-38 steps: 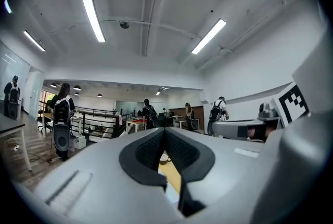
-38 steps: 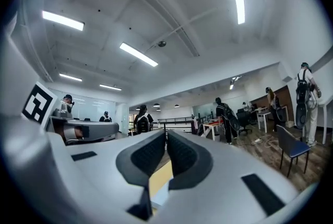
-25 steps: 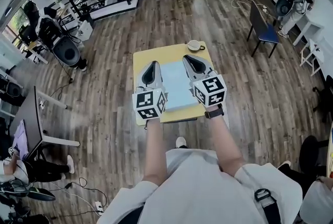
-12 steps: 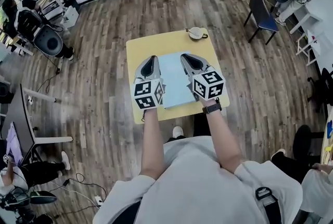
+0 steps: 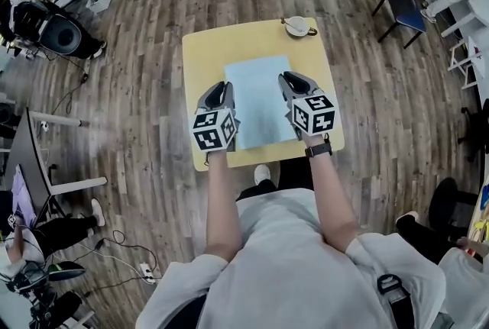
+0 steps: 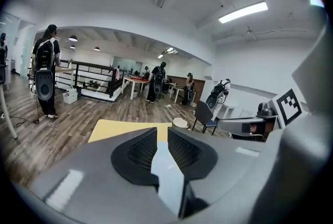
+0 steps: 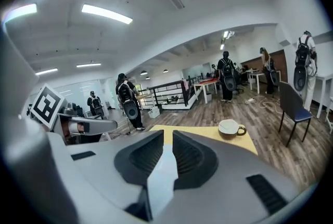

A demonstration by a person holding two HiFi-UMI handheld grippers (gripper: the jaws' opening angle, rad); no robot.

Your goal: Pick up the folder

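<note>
Right gripper (image 5: pixel 290 82) clenched on folder (image 5: pixel 258 102) right edge. Left gripper (image 5: pixel 221 88) jaws just easing open, left edge between. Likely best: firm left grip, raise both sides level.

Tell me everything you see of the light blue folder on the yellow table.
The light blue rectangular folder lies flat on the yellow table, matte, without visible print, long sides running away from the person. The left gripper, its empty jaws just starting to open, and the shut right gripper flank its long edges; whether they touch it cannot be told.
</note>
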